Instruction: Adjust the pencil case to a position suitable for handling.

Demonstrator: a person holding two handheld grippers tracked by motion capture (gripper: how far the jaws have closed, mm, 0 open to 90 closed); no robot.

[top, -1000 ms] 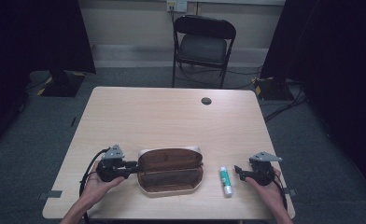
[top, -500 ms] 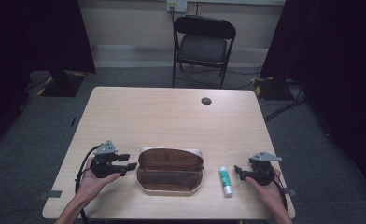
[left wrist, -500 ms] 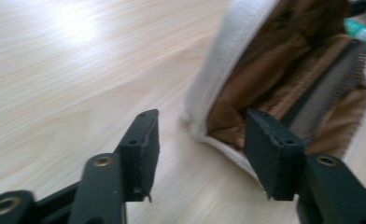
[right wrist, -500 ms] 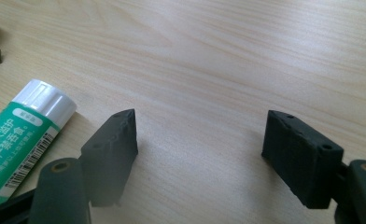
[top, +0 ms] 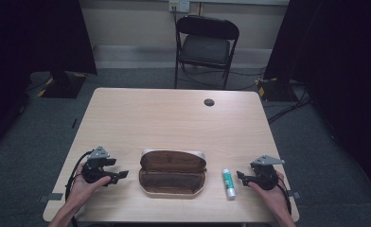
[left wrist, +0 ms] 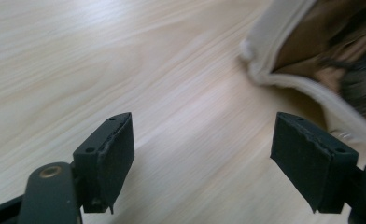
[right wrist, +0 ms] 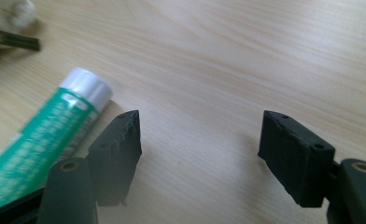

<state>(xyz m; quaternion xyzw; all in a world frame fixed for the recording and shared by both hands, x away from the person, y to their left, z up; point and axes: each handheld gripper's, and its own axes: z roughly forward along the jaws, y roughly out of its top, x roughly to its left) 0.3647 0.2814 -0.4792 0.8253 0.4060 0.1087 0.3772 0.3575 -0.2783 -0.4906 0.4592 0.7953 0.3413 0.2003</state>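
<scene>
The pouch (top: 172, 172) lies open on the table (top: 174, 118) between both grippers, and the tube (top: 228, 183) lies just beside its right end. The left gripper (top: 119, 175) has just been opening and holds nothing; the right gripper (top: 240, 177) also stands wide and empty. The tube looks light, stiff and smooth, so I would grip it across its middle; the pouch seems soft, best taken by its rim.

A rectangular table of pale wood grain (top: 174, 118) is seen, with a round dark grommet (top: 209, 102) set near its far edge. An open brown fabric pouch with a cream rim (top: 172, 172) is laid near the front edge, and a green-and-white tube with a white cap (top: 228, 183) is laid just beside it.
</scene>
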